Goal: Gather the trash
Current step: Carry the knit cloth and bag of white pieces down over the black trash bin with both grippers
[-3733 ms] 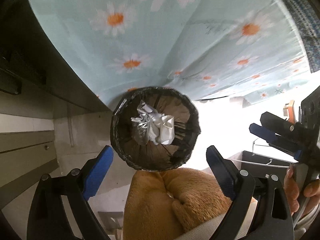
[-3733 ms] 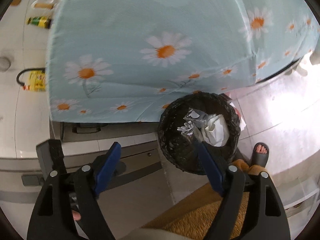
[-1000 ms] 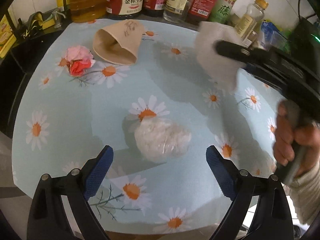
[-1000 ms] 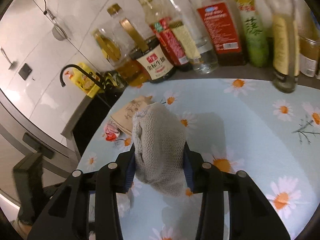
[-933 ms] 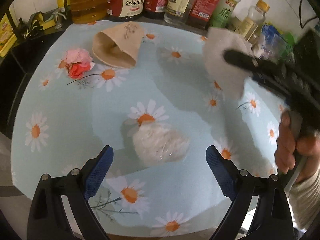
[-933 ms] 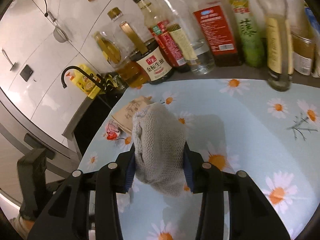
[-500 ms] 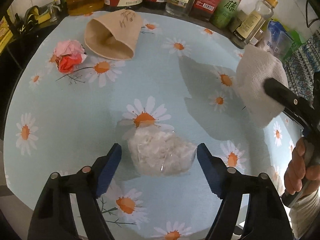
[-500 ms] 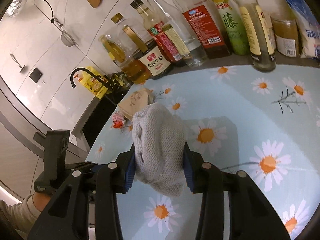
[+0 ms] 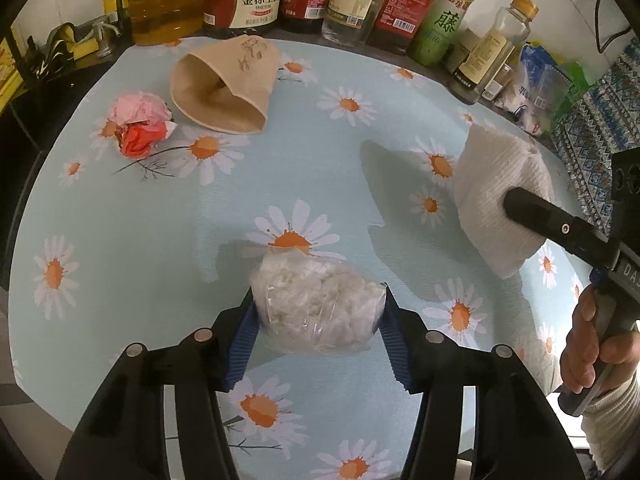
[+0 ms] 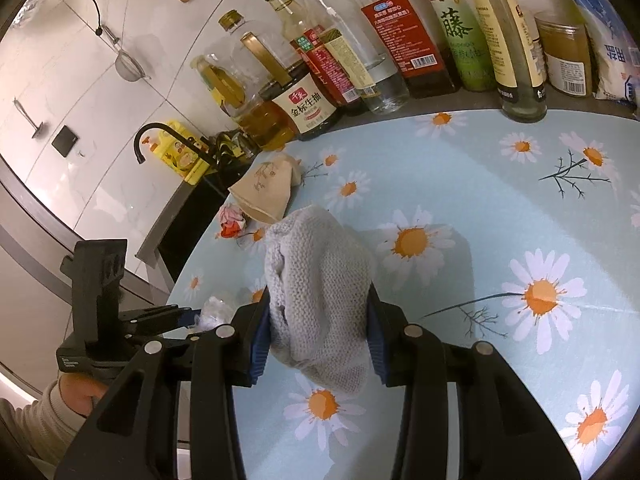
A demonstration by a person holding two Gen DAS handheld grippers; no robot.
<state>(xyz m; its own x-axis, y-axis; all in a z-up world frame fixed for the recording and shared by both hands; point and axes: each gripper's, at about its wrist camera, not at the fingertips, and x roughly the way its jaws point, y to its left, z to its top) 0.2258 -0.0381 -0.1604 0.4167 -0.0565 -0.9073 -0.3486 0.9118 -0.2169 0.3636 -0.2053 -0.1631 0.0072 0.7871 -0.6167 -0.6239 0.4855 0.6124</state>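
Closing L gripper [image 9: 318, 312] jaws on plastic wad [image 9: 318, 304], R gripper [image 10: 318, 320] w/ cloth [image 10: 320, 280]

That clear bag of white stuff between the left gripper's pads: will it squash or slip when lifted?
The clear bag looks soft and crumpled, so it probably squashes as the left gripper closes on it. Likely light: its white filling looks fluffy. The glossy film may slip.
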